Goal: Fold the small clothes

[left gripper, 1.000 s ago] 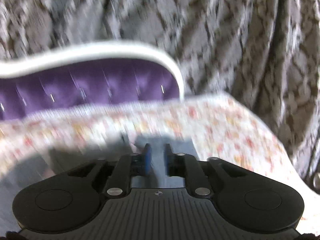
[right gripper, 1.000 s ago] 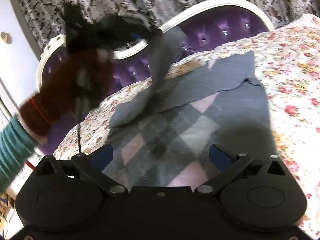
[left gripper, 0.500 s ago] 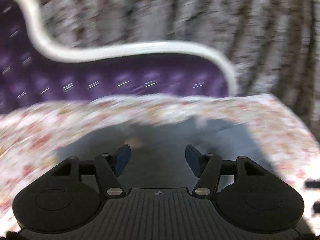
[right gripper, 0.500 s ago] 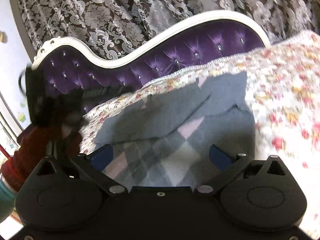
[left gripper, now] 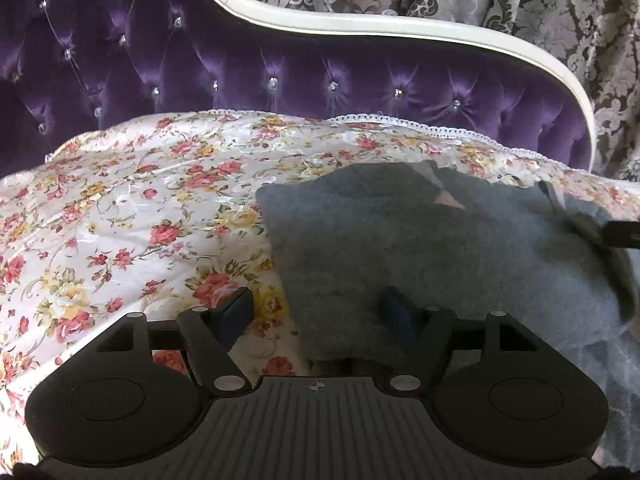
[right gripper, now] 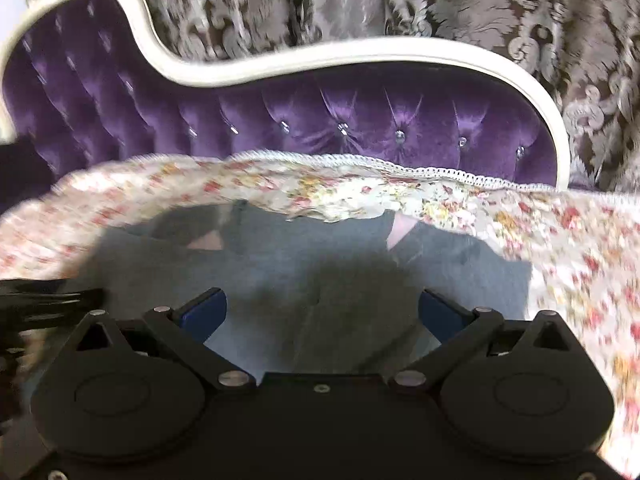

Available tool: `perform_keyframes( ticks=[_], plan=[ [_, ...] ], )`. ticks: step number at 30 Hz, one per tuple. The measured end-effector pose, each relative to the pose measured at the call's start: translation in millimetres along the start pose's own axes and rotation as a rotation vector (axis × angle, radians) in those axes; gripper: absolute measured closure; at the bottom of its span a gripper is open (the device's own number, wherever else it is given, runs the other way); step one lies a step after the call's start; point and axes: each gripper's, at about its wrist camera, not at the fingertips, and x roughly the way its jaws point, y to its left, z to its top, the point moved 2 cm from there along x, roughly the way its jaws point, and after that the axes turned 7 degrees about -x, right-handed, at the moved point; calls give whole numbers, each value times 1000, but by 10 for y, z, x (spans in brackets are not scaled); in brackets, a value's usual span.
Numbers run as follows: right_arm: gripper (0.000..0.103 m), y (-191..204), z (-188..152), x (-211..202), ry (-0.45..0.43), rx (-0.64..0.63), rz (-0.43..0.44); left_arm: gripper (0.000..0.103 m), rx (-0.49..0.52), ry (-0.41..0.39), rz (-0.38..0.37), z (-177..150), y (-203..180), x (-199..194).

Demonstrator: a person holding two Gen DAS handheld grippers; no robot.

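Note:
A small grey knitted garment [left gripper: 420, 240] with pale pink patches lies flat on the floral bedspread [left gripper: 132, 216], one part folded over its body. My left gripper [left gripper: 320, 312] hovers over its left edge, jaws opening, no cloth pinched between them. The right gripper's black tip [left gripper: 616, 232] shows blurred at the right edge of that view. In the right wrist view the same garment [right gripper: 320, 256] spreads under my right gripper [right gripper: 322, 308], whose jaws stand wide open above it and hold nothing. The left gripper [right gripper: 48, 300] appears as a black blur at the left.
A tufted purple headboard [left gripper: 240, 64] with a white curved frame [left gripper: 360, 28] rises behind the bed, also seen as a headboard [right gripper: 320, 120] in the right view. Patterned grey curtains [left gripper: 540, 4] hang behind it. The bedspread's lace edge [right gripper: 440, 172] runs along the headboard.
The left gripper let go of the grey sleeve it had carried over the garment, its jaws widened, and it swung left and lower. The right gripper swept rightward over the garment, still open.

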Motion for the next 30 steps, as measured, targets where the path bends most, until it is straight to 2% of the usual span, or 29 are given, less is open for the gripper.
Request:
perform_keyframes(
  ticks=[6,9,15,18,22,26,27,28,30],
  plan=[
    [2,-42,9,502,122,-80,-91,31,-20,-10,-9,-41,33,-15],
    [2,-323,-102,473,163,-94,-204,31,-23,-15,-11,-51,39,-15],
    [2,-1122,-412,59,176,112,-323,31,-27,-17,-8,-46,31,-25],
    [2,-1316,-494,-179,127,205,-308,31,-27,-17,-8,-45,33,-24],
    [2,-1291,-478,-393,37,240,-242,31,-27,-19,-8,-45,32,-24],
    [2,-1139,-284,-259,6,217,-160,31,-27,-20,-8,-47,32,-25],
    [9,-1110,-262,-208,16,210,-142,31,-26,-20,-8,-47,32,-25],
    [27,-1096,-249,-152,25,215,-125,31,-27,-20,-8,-47,32,-26],
    [49,-1124,-268,-58,63,266,-78,31,-26,-21,-8,-48,32,-27]
  ],
)
